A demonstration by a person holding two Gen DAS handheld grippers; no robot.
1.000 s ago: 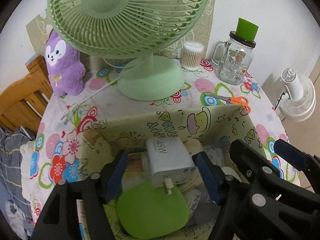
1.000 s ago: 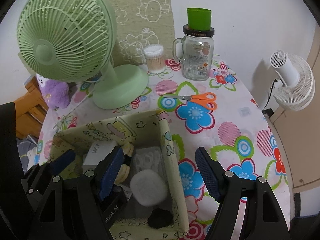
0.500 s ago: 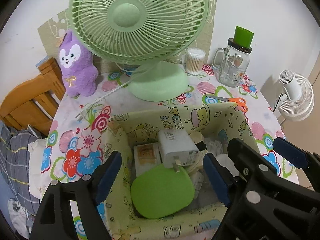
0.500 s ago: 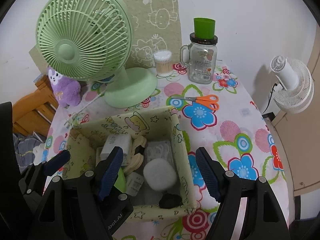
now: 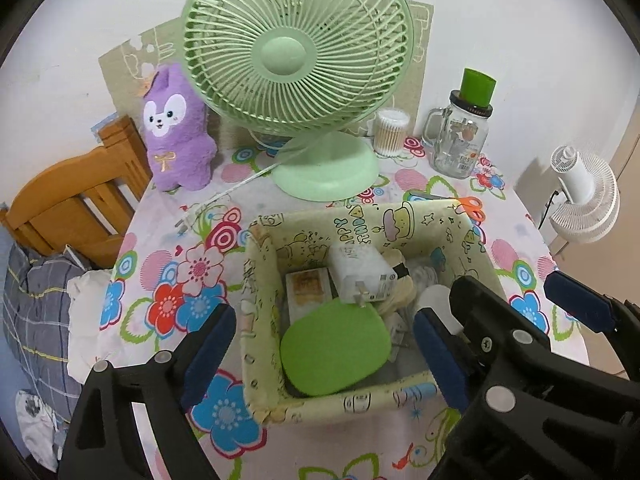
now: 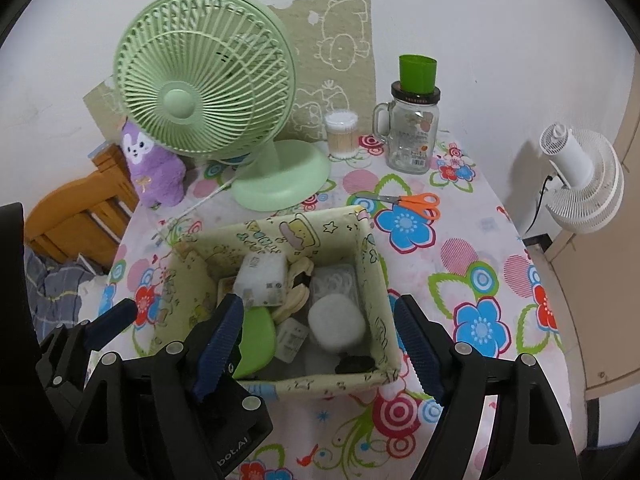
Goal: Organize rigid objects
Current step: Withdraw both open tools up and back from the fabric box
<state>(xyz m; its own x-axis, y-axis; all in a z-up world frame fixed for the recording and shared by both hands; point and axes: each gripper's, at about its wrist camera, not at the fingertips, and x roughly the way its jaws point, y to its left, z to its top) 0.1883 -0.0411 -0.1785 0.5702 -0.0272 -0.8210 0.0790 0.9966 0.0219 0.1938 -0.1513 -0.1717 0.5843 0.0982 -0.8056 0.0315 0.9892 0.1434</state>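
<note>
Nearest to the cameras, the left gripper (image 5: 322, 348) and the right gripper (image 6: 318, 346) both hang above the box (image 6: 362, 378), and nothing is between their blue pads. The jaws of both are opening, and neither one holds or touches anything. I judge that an item was just put into the box, and the step in hand is to leave it and find the next loose thing.

The box is made of soft cloth with cartoon prints, square, with walls that bend a little. Inside it lie a flat green oval case (image 5: 336, 350), smooth like plastic, a white charger (image 5: 362, 272) with metal pins, blocky and hard, and a round white puff (image 6: 337, 322) that looks fluffy. A small black piece sits in the near corner; I cannot tell what it is.

Behind the box, on the flowered tablecloth (image 6: 480, 280), the scissors (image 6: 412, 203) with orange handles lie flat and free. They seem the likely next thing, and they would need a narrow pinch across the handles. Further back stand a glass jar (image 6: 412, 136) with a green cup on its lid, a cotton swab tub (image 6: 341, 134), the green fan (image 6: 208, 80) and a purple plush toy (image 5: 176, 136).
</note>
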